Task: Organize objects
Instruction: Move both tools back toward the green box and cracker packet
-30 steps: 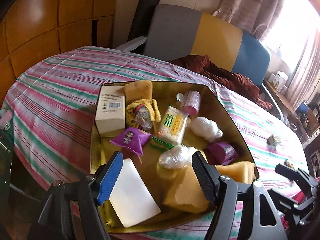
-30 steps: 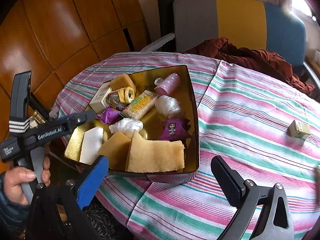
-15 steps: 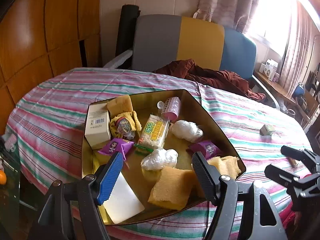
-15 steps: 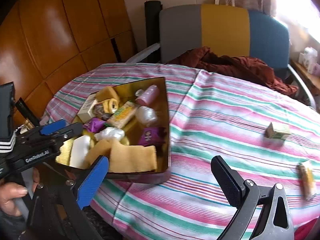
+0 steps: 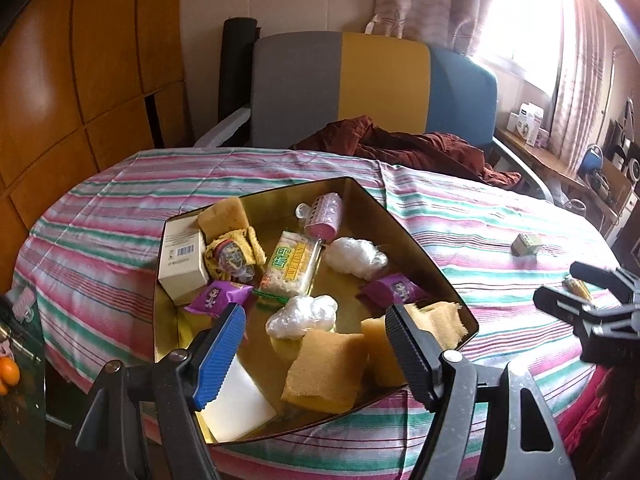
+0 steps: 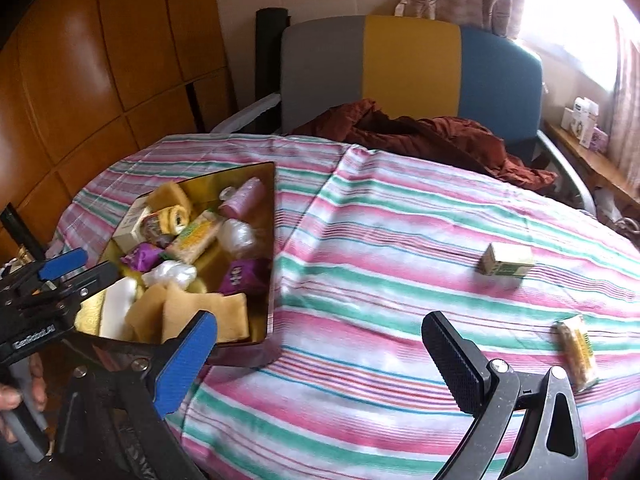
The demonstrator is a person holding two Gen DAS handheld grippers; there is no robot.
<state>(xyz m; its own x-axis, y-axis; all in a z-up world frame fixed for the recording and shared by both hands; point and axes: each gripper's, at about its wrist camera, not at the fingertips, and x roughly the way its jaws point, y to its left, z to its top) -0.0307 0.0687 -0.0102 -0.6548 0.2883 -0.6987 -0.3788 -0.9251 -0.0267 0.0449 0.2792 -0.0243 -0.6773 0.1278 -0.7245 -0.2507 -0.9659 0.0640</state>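
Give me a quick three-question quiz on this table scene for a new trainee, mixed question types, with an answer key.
1. True or false: the small green-and-cream box lies inside the gold tray.
2. Which gripper has nothing between its fingers? A. left gripper only B. right gripper only C. both
3. Fill in: two snack packets in the tray share the colour ____.

Key:
1. False: it sits on the striped tablecloth.
2. C.
3. Purple.
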